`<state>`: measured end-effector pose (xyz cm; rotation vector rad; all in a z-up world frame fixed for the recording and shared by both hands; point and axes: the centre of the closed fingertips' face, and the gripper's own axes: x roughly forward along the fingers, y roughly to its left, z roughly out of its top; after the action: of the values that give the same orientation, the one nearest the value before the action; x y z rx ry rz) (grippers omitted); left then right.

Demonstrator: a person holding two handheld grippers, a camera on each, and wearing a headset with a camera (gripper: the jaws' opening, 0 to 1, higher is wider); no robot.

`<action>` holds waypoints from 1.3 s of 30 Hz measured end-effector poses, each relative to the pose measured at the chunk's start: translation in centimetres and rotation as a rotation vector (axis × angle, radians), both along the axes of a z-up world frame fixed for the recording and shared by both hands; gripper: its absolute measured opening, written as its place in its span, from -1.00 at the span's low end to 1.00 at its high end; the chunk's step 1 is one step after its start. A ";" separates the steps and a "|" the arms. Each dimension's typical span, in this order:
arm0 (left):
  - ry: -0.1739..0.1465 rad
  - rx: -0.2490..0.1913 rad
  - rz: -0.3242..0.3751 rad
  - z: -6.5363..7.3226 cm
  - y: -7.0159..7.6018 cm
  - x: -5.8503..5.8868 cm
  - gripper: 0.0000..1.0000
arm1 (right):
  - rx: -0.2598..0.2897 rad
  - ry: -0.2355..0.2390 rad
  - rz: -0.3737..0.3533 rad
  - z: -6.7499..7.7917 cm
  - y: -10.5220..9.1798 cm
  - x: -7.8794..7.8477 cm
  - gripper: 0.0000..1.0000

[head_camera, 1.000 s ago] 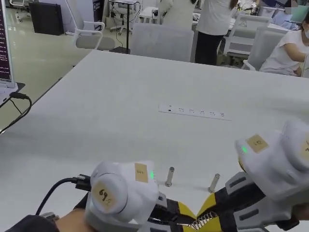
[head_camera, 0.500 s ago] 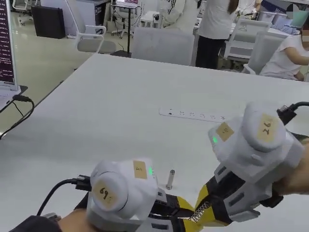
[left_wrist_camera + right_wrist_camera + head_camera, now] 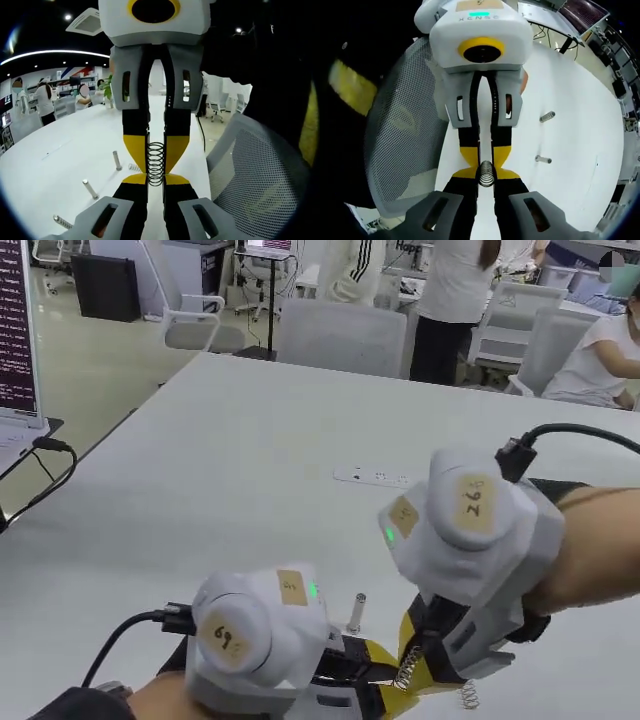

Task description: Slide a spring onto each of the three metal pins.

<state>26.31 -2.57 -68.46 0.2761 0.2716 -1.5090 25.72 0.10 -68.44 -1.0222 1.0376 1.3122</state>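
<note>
Right tool (image 3: 487, 179) has swung in from the side and tipped up over the left tool (image 3: 156, 181). The spring (image 3: 156, 159) now stands steeper, in the air just beside the upright pin (image 3: 355, 612) on the table (image 3: 250, 460). Both tools are closed narrow on that one spring, tip to tip, probably a regrip or handover before threading; the pins in sight are bare, and a loose spring (image 3: 467, 696) lies on the table by the right tool.
</note>
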 end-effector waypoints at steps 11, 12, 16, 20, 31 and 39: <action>0.029 0.011 0.011 -0.5 0.3 0.2 -0.82 | -0.005 0.008 -0.013 -0.3 -0.4 0.6 -0.83; 0.031 0.010 0.012 -0.5 0.3 0.2 -0.81 | -0.004 0.008 -0.016 -0.3 -0.5 0.6 -0.83; 0.040 0.011 0.020 -0.6 0.3 0.3 -0.68 | -0.009 0.000 -0.030 -0.3 -1.1 1.0 -0.83; 0.045 0.016 0.036 -0.9 0.5 0.6 -0.53 | -0.007 -0.004 -0.043 -0.2 -1.7 1.2 -0.83; 0.077 0.003 0.075 -0.8 0.8 1.2 -0.05 | 0.004 -0.015 -0.064 0.2 -2.2 1.8 -0.83; 0.073 -0.005 0.092 -0.2 1.3 1.4 0.16 | 0.019 -0.026 -0.076 0.5 -2.1 2.1 -0.83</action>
<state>27.72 -1.28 -68.69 0.2026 0.3342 -1.4301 27.82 -2.04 -67.90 -0.9743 1.0331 1.2424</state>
